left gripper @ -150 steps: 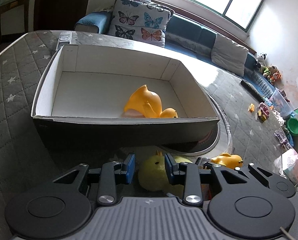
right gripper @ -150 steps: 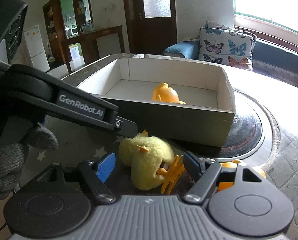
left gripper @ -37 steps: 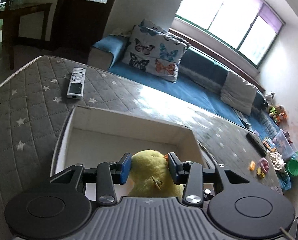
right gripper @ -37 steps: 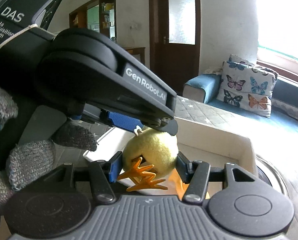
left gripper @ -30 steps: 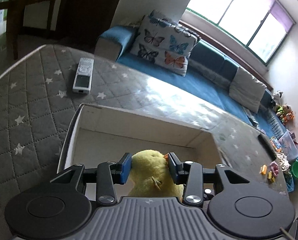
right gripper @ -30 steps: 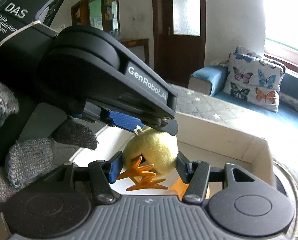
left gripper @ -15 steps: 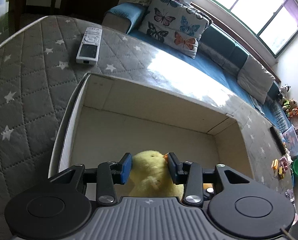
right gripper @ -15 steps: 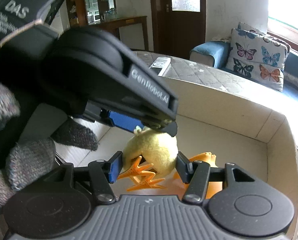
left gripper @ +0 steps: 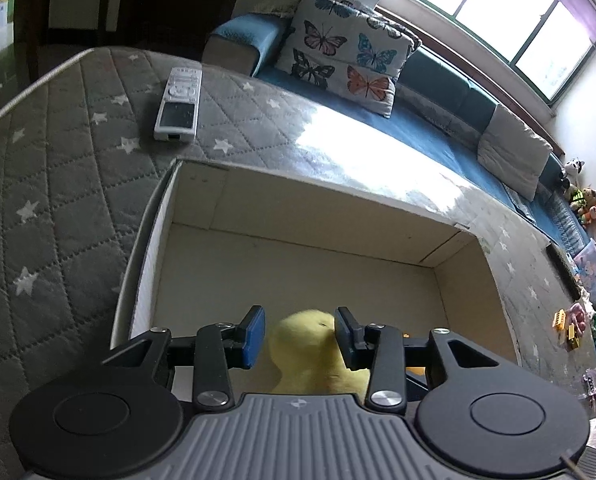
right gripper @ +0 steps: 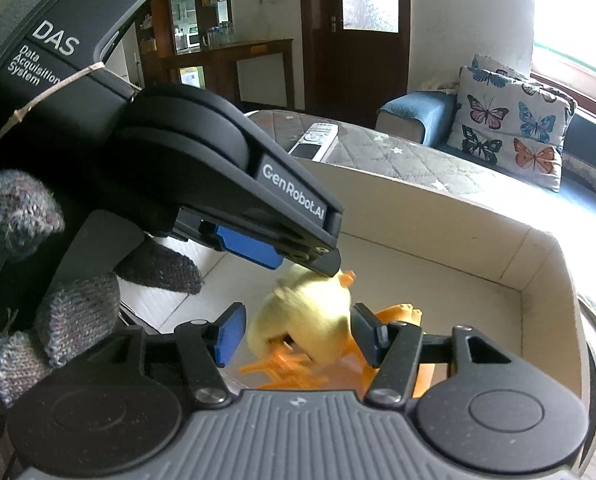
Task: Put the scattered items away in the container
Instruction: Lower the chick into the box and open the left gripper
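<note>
A fluffy yellow chick (left gripper: 310,352) hangs low inside the open cardboard box (left gripper: 338,196), between both pairs of fingers. My left gripper (left gripper: 298,328) has its jaws opening; a gap shows between its left pad and the chick. In the right wrist view the chick (right gripper: 306,320) is blurred with motion, its orange feet dangling. My right gripper (right gripper: 295,328) is opening too, with its left pad clear of the plush. The left gripper (right gripper: 326,262) reaches in from the upper left above the chick. An orange duck toy (right gripper: 402,316) lies on the box floor behind it.
A white remote control (left gripper: 179,104) lies on the grey starred quilt beyond the box. A gloved hand (right gripper: 77,308) holds the left gripper. Butterfly cushions (left gripper: 346,68) sit on the blue sofa behind. Small toys (left gripper: 570,328) lie on the floor at right.
Both grippers carried the chick down into the box. Their jaws have since widened, and the chick has slipped lower and blurs in the right wrist view.
</note>
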`<state>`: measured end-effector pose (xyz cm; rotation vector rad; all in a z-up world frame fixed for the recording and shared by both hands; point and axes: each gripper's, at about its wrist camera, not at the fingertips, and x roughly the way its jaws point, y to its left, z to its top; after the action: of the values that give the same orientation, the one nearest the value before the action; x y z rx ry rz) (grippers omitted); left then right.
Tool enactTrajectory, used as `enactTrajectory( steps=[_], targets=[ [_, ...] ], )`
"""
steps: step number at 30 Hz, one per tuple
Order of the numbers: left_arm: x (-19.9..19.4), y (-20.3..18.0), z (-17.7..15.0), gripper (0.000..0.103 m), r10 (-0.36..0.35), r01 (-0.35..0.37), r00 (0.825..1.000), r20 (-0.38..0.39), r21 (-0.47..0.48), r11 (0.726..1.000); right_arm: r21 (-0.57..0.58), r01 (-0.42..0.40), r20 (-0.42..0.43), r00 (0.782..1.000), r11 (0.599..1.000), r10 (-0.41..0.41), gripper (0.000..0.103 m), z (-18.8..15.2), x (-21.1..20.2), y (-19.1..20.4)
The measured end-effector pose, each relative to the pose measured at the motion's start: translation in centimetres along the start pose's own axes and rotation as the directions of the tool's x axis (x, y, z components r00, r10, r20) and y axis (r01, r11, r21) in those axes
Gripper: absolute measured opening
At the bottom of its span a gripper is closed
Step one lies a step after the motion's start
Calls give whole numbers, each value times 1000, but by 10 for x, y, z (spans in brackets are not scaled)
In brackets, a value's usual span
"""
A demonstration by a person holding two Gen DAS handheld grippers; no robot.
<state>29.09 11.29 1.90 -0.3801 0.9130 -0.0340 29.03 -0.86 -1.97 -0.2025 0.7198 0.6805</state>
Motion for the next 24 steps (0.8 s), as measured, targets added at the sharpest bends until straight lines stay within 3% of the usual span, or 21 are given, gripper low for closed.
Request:
enactTrajectory(
  steps=[11,24],
  targets=[
    [-27,-9,-1,41,12,-13,997,71,27,1000,-7,30,46,998,1000,-30,67,-2,-28,1],
    [-61,-26,-27,41,-6,-2,994,110,71,997,-6,67,82,994,998,-66,72,-22,-70,9]
  ],
)
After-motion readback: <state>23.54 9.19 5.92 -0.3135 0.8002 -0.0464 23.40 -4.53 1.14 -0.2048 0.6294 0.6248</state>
